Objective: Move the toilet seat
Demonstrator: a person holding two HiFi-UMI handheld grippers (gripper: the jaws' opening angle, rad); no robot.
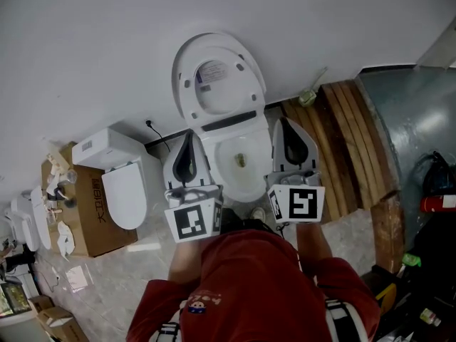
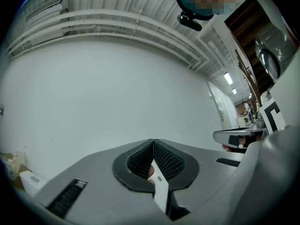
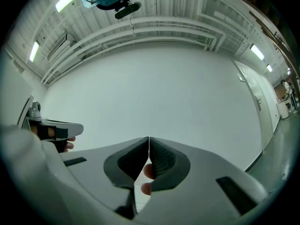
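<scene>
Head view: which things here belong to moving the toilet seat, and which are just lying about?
Job:
raised toilet seat, toilet bowl, left gripper, right gripper.

Lying about:
second toilet, cardboard box, wooden planks.

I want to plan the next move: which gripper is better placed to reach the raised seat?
Left, probably, by a little. The left gripper points at the left rim of the raised seat; the right gripper points wider, beside the bowl. Both are shut, off the seat.
</scene>
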